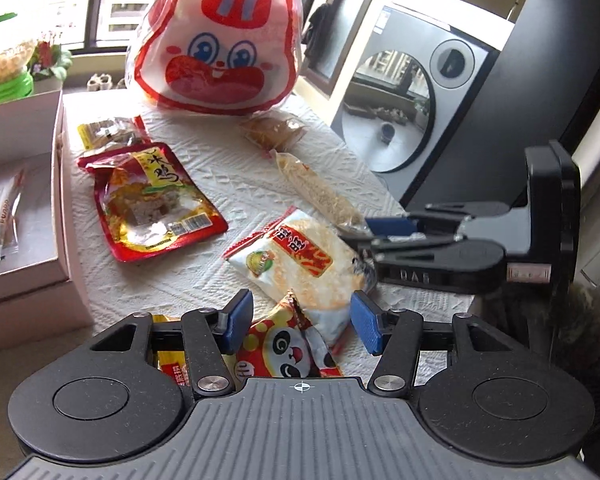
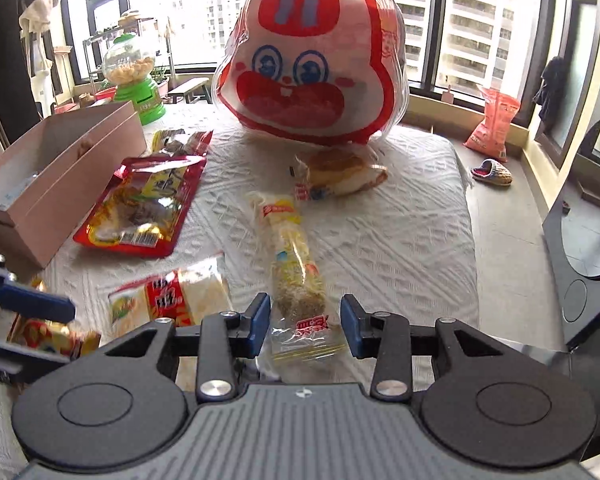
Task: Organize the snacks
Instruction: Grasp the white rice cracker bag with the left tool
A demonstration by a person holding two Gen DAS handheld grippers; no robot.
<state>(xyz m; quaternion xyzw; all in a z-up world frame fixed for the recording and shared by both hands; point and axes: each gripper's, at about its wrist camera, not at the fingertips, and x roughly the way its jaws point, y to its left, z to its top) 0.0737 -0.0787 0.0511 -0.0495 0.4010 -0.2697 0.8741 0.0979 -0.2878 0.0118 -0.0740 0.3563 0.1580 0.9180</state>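
Daylight from tall windows falls on a white quilted cloth (image 2: 400, 240) strewn with snack packets, a big rabbit-face bag (image 2: 312, 68) standing at twelve o'clock.

In the right wrist view, the long clear-wrapped snack stick (image 2: 290, 248) runs its long axis from twelve to six o'clock, its near end lying between the right gripper's (image 2: 305, 322) blue pads. Those jaws stand fairly narrow; whether the pads press the wrapper I cannot tell. This hand is clearly the nearer to it, so a lift here looks like the next move.

The left gripper (image 1: 297, 322) hangs wide and empty over a panda packet (image 1: 292, 350), with a rice-cracker packet (image 1: 300, 264) just beyond at twelve o'clock.

At ten o'clock in the left view sits an open pink box (image 1: 62, 184), holding at least one wrapped bar (image 1: 0, 216); a red pouch (image 1: 156, 196) lies just beside its wall.
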